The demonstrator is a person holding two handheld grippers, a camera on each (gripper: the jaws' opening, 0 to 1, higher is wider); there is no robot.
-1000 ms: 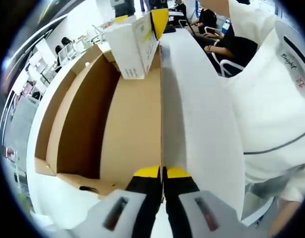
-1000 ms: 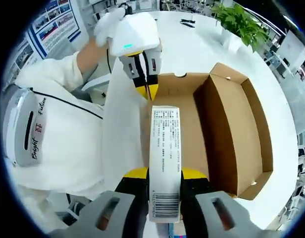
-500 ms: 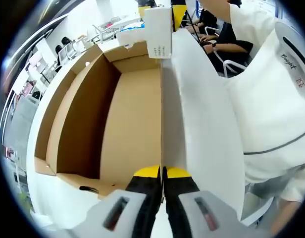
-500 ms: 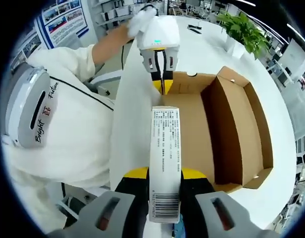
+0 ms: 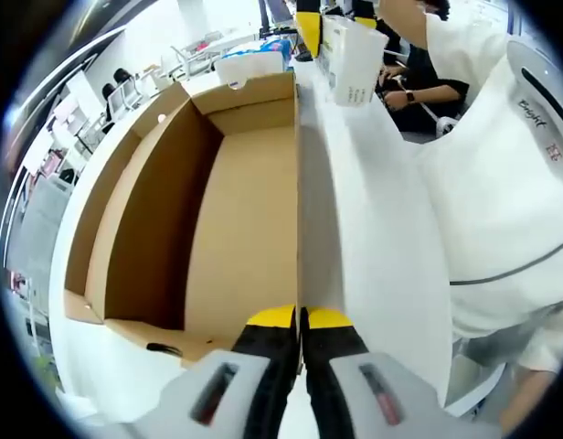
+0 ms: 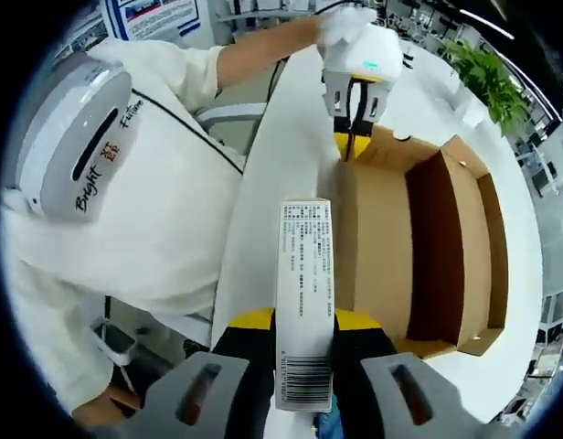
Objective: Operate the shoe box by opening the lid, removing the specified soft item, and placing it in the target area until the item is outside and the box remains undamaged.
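Over the white table (image 6: 501, 366), right hand-held gripper (image 6: 304, 322) clamps a carton (image 6: 304, 293).

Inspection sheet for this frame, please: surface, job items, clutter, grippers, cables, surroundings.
Surface: white table under the box, bare where it shows.
Job's things: brown shoe box open, nothing seen inside it; its white lid stands raised on edge; small white carton with a printed label and barcode is out of the box.
Clutter: nothing seen on the table beside the box.
Grippers: left gripper shut on the lid's edge; right gripper shut on the carton, carrying it past the lid on the person's side.
Cables: a dark cable runs along the forearm near the left gripper.
Surroundings: office desks with seated people, a potted plant, wall posters.
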